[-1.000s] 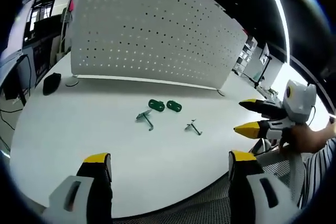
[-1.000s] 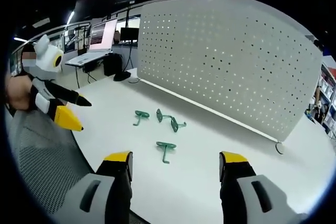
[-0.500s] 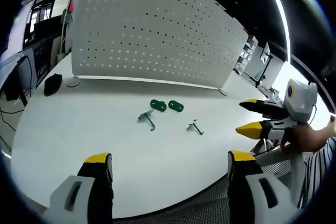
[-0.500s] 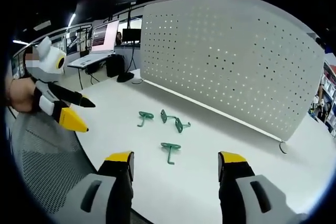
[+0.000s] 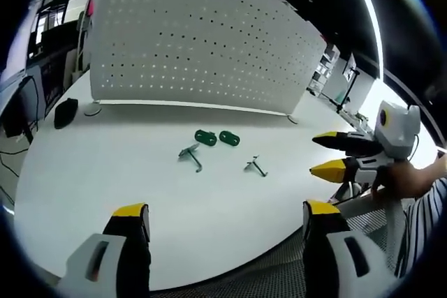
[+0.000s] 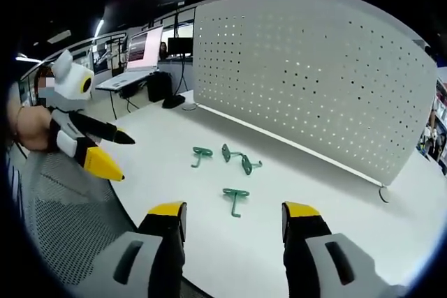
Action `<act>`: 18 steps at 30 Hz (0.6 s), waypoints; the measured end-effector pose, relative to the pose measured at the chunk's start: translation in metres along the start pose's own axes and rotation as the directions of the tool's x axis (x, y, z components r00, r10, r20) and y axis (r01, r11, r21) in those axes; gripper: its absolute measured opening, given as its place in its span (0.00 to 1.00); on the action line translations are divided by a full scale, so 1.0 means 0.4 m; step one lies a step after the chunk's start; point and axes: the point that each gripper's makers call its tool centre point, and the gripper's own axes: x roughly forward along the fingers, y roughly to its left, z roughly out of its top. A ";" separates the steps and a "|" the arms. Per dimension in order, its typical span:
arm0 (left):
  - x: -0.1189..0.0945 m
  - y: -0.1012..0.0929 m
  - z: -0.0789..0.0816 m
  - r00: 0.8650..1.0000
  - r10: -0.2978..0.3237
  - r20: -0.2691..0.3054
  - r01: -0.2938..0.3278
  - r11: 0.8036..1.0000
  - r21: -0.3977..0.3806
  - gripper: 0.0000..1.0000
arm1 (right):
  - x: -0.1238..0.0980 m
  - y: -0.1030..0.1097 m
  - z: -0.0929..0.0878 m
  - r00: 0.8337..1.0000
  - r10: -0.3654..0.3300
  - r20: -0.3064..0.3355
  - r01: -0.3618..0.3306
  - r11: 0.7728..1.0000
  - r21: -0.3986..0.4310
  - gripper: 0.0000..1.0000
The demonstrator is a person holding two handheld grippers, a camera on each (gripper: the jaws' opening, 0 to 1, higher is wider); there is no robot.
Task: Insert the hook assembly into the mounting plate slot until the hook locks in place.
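Note:
Several small green parts lie mid-table. Two oval mounting plates [image 5: 205, 137] [image 5: 229, 138] sit side by side, seen in the right gripper view as plates [image 6: 225, 151] [image 6: 248, 165]. One hook [image 5: 191, 155] [image 6: 202, 153] lies beside them. A second hook [image 5: 256, 166] [image 6: 235, 197] lies apart, nearer the right gripper. My left gripper [image 5: 225, 214] [image 6: 120, 156] is open and holds nothing, well short of the parts. My right gripper [image 6: 234, 211] [image 5: 325, 153] is open too, off the table edge, with its jaws pointing at the parts.
A white perforated panel [image 5: 202, 40] [image 6: 314, 68] stands upright along the far side of the white table [image 5: 126, 172]. A black object [image 5: 65, 112] lies at its end. Grey mesh [image 6: 63, 221] lies below the table's edge. A laptop [image 6: 143, 54] sits on a far desk.
The right gripper's jaws have narrowed slightly and its view has edged toward the parts. The left view has shifted a little. The green parts lie where they were.

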 end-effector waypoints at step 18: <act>0.128 -0.058 0.031 0.995 -0.096 -0.030 0.099 0.989 0.114 0.75 | -0.004 -0.014 0.002 1.000 -0.021 0.008 0.021 1.000 0.011 0.46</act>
